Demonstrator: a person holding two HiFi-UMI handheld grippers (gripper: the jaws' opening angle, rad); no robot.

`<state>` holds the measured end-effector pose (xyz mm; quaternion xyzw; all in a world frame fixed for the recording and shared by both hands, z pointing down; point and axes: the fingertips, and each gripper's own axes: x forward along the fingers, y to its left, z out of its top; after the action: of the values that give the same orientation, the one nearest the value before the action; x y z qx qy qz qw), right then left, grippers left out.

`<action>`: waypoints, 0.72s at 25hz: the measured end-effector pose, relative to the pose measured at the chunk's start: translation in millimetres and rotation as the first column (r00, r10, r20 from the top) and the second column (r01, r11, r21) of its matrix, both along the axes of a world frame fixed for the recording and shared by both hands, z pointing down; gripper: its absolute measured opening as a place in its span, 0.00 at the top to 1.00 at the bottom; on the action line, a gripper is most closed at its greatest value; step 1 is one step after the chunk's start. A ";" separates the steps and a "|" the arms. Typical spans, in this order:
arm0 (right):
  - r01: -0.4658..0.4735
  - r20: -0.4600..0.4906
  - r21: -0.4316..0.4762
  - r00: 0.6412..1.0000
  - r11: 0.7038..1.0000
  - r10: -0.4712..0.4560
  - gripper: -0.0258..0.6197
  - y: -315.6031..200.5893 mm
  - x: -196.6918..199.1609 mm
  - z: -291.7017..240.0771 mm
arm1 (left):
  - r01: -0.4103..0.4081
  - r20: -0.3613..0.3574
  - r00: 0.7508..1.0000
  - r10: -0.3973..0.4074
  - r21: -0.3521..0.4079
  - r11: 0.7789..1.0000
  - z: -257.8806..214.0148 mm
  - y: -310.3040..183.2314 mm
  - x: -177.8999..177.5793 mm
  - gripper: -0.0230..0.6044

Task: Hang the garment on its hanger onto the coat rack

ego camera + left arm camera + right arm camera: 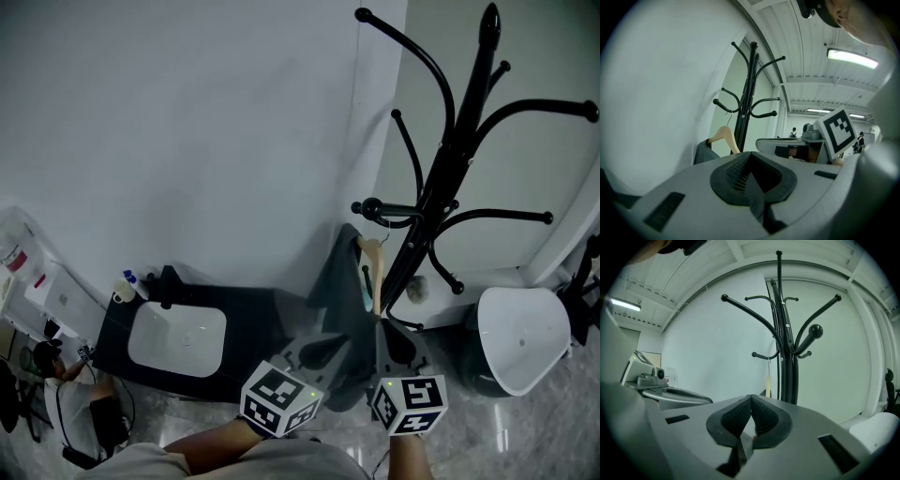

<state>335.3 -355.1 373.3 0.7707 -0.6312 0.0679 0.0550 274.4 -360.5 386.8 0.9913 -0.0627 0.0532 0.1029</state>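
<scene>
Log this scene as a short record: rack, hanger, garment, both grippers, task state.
coat rack: black, upright, in front of a white wall
hanger: wooden, its hook over one of the rack's lower arms
garment: dark grey, on the hanger, draped down beside the pole
left gripper: jaws together, nothing between them
right gripper: jaws together, nothing between them
task state: garment looks hung on the rack; neither gripper holds it
</scene>
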 end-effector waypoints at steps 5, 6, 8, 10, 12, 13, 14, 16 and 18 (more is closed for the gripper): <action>0.025 0.012 0.019 1.000 1.000 -0.025 0.94 9.2 -4.3 -1.5 | -0.002 0.000 1.000 0.002 0.006 1.000 -0.7 8.9 1.7 0.95; 0.030 0.016 0.021 0.999 0.999 -0.030 0.94 10.3 -5.6 -1.6 | -0.001 0.000 1.000 0.001 0.006 1.000 -0.3 9.9 1.8 0.95; 0.038 0.020 0.023 0.999 0.999 -0.039 0.94 12.1 -8.2 -2.1 | 0.002 0.001 1.000 -0.002 0.007 1.000 -0.2 11.5 1.5 0.95; 0.045 0.023 0.026 0.999 0.999 -0.045 0.94 12.9 -9.8 -3.2 | 0.005 0.000 1.000 -0.005 0.008 1.000 -0.8 12.2 1.0 0.95; 0.049 0.025 0.030 0.998 0.998 -0.049 0.94 13.5 -11.0 -4.3 | 0.008 0.000 1.000 -0.008 0.010 1.000 -1.1 12.9 0.4 0.96; 0.050 0.025 0.031 0.998 0.998 -0.051 0.94 13.9 -11.6 -4.6 | 0.009 0.001 1.000 -0.009 0.010 1.000 -0.9 13.5 0.0 0.95; 0.052 0.026 0.032 0.998 0.998 -0.053 0.94 14.4 -12.3 -4.7 | 0.009 0.001 1.000 -0.009 0.011 1.000 -0.7 14.1 -0.4 0.96; 0.055 0.027 0.033 0.998 0.998 -0.056 0.94 14.9 -13.1 -5.1 | 0.010 0.003 1.000 -0.010 0.012 1.000 -0.5 15.0 -0.6 0.96; 0.058 0.028 0.034 0.998 0.998 -0.059 0.94 14.7 -12.8 -5.4 | 0.012 0.004 1.000 -0.012 0.012 1.000 -0.8 15.1 -0.1 0.95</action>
<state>322.4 -340.4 367.8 0.7517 -0.6552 0.0669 0.0347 274.3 -345.4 386.0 0.9914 -0.0693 0.0544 0.0970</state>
